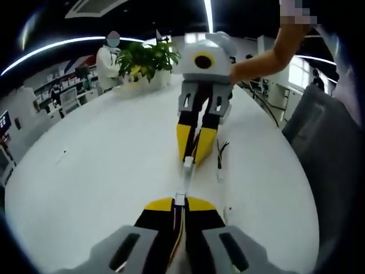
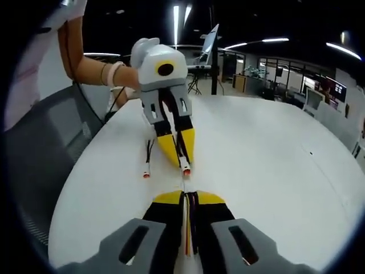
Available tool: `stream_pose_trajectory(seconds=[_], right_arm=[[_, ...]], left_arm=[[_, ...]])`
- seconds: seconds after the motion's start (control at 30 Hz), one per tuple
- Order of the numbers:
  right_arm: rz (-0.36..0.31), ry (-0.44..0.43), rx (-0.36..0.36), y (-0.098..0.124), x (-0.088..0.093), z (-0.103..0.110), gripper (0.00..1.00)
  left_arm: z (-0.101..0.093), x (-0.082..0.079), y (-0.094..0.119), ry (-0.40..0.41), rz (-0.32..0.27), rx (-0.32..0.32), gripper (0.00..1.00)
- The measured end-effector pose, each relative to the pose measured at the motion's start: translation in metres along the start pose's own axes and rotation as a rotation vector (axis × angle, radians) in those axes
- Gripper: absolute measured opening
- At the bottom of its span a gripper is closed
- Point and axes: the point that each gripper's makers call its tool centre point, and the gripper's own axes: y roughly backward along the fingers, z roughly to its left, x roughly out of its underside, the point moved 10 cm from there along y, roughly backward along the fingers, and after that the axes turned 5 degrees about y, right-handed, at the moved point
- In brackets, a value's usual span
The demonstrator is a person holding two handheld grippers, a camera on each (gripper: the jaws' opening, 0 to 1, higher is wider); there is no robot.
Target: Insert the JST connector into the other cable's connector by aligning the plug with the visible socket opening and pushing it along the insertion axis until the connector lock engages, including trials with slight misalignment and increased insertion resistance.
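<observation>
Office with ceiling strip lights; large white table (image 1: 85, 171), potted plant (image 1: 145, 60) at its far end. Left gripper (image 1: 180, 201) clamped on a cable, white plug (image 1: 180, 199) at its tips. Right gripper (image 1: 191, 157) faces it, closed on the other cable's socket (image 1: 187, 162). Connectors near, slight gap between. Spare cable (image 1: 220, 155) lies on table right of them.

You work under bright ceiling light strips (image 2: 175, 23) against a dark ceiling, and the white counter (image 1: 102, 171) reflects evenly with only soft shadows. Both fisheye views bend straight lines hard at the edges, where detail smears; the centre stays fairly sharp.
</observation>
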Motion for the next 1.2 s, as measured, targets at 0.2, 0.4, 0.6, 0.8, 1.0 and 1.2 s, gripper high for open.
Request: stream_pose_trajectory(seconds=[0.2,0.4,0.6,0.8,1.0,1.2], right_arm=[[-0.015,0.018,0.004,0.004,-0.010,0.002,0.04],[-0.025,0.021,0.010,0.008,-0.013,0.001,0.04],[-0.028,0.030,0.014,0.010,-0.015,0.002,0.04],[-0.022,0.043,0.011,0.010,-0.015,0.003,0.04],[-0.014,0.046,0.005,0.011,-0.014,0.003,0.04],[-0.014,0.050,0.003,0.010,-0.014,0.003,0.04]], left_arm=[[-0.004,-0.013,0.004,-0.018,-0.015,0.011,0.00],[-0.005,-0.022,0.007,-0.036,-0.024,0.009,0.00],[-0.008,-0.026,0.006,-0.047,-0.027,0.013,0.00],[-0.010,-0.028,0.002,-0.039,-0.029,0.024,0.00],[-0.010,-0.029,0.001,-0.046,-0.027,0.029,0.00],[-0.010,-0.029,0.000,-0.045,-0.025,0.030,0.00]])
